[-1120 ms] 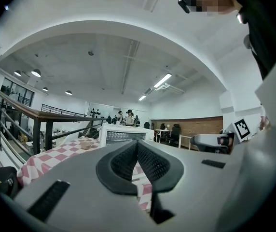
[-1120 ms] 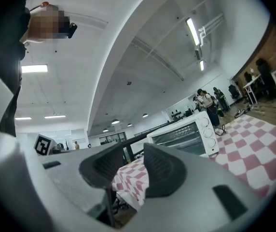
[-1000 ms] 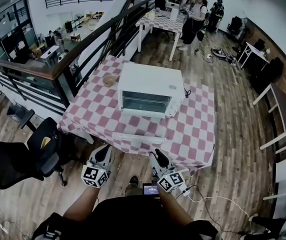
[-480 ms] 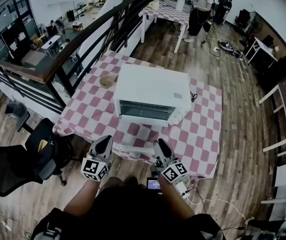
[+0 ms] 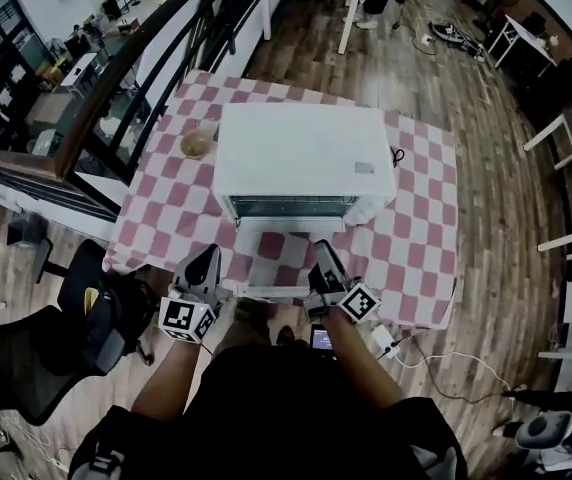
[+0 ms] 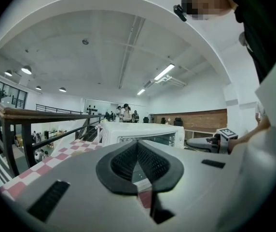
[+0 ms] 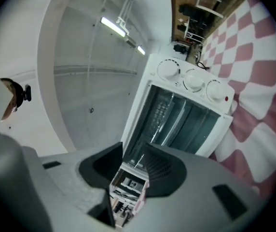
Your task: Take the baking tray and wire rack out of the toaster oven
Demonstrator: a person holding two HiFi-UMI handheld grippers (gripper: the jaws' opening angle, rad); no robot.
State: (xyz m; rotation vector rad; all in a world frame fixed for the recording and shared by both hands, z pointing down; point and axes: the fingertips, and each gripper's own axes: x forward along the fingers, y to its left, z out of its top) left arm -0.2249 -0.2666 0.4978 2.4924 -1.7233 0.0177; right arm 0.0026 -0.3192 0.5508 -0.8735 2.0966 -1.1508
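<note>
Since the earlier frame both grippers have advanced from short of the worktop to its near edge, closing on the toaster oven, which now sits larger in the head view.

Toaster oven: white, upright at the middle of the checked worktop, glass door closed. Three knobs sit beside the glass. Thin metal bars show faintly behind the glass; baking tray and wire rack cannot be told apart there.

Left gripper: in front of the oven, towards its left corner, well short of the door. Fingers clenched tip to tip, nothing between them.

Right gripper: in front of the oven, below the door's right half, not touching it. Fingers released, a narrow gap, clamping nothing.

A white bar lies in front of the oven between the grippers. A small round brown dish stands left of the oven.
</note>
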